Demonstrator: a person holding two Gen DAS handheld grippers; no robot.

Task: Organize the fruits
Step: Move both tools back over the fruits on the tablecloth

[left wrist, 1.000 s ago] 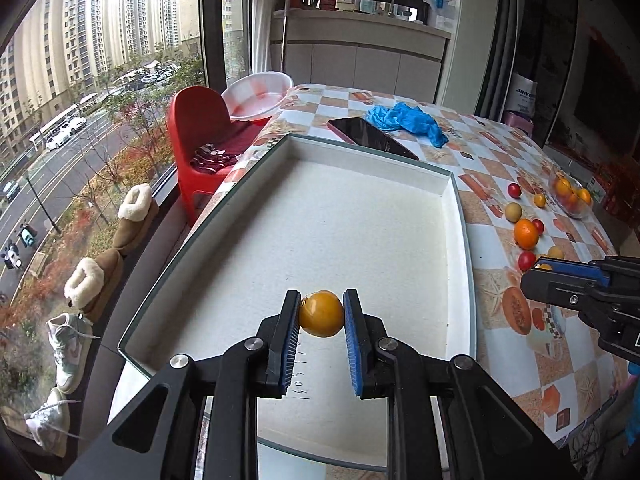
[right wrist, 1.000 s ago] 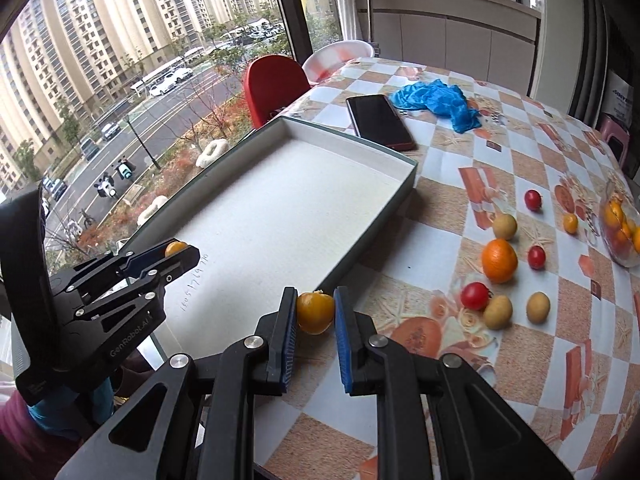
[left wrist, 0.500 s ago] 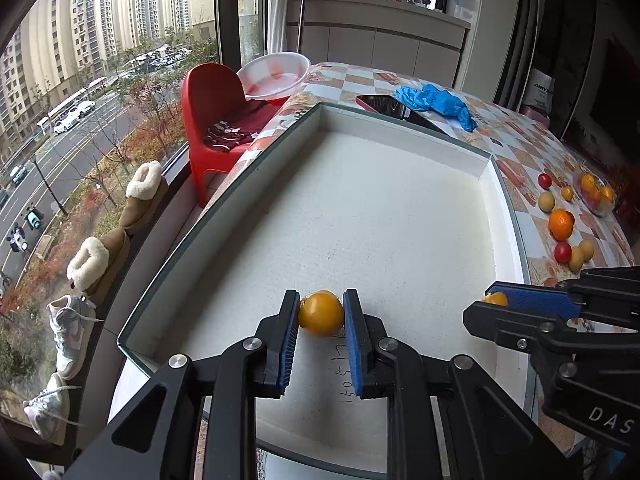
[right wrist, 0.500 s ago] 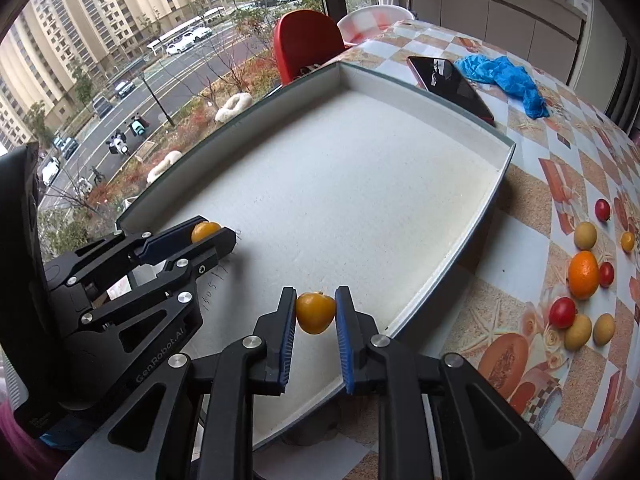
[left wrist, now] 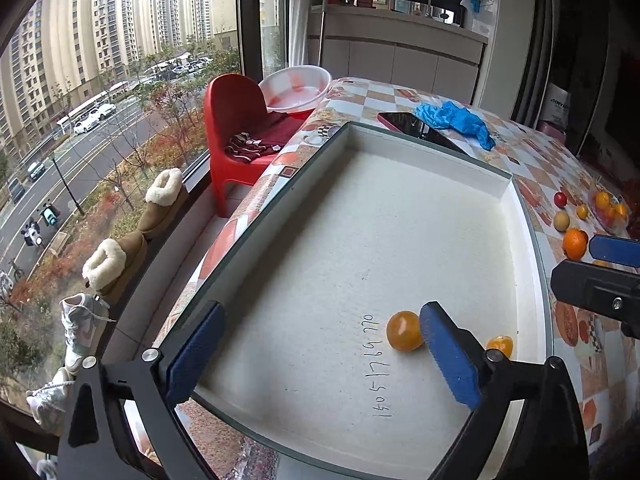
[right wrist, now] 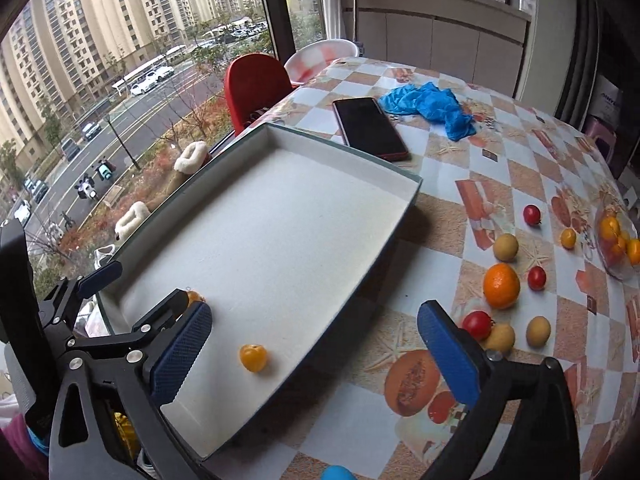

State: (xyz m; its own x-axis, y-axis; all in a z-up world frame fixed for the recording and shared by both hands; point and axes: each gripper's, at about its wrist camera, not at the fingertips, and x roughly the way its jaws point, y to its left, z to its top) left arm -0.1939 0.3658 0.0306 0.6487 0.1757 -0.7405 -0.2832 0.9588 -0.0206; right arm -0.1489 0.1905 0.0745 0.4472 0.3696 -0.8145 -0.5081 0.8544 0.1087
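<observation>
Two small yellow-orange round fruits lie on the floor of the large shallow white tray with the dark green rim [left wrist: 524,208]. The left fruit [left wrist: 405,330] sits just beside the left claw's [left wrist: 320,354] right pad, next to the handwritten digits. The right fruit [right wrist: 253,357] sits nearer the tray's right wall, between the right claw's [right wrist: 316,354] pads but clear of both. Both claws are opening, jaws spread wide, nothing gripped; reads as a paired drop-off, one fruit per hand, both into the near end of the tray (shortest reach, and the walls stop rolling).

Remaining fruit is loose on the checked fruit-print bench [right wrist: 448,184], right of the tray: a big orange [right wrist: 501,285], red cherry tomatoes [right wrist: 477,325], tan round fruits [right wrist: 505,246] and a small yellow one [right wrist: 568,238], well apart from the tray. A clear glass bowl [right wrist: 614,240] at the far right edge holds more yellow-orange ones. My judgement: early in the job, most still to move.

Non-task clutter: black phone with red edge [right wrist: 370,128] and a crumpled blue glove [right wrist: 430,106], beyond the tray's far wall.

Writing: hand-inked digits on the tray floor [left wrist: 378,364], roughly "140517764770" (some digits uncertain). White lettering on a box at the room's far right, too blurred to read.
</observation>
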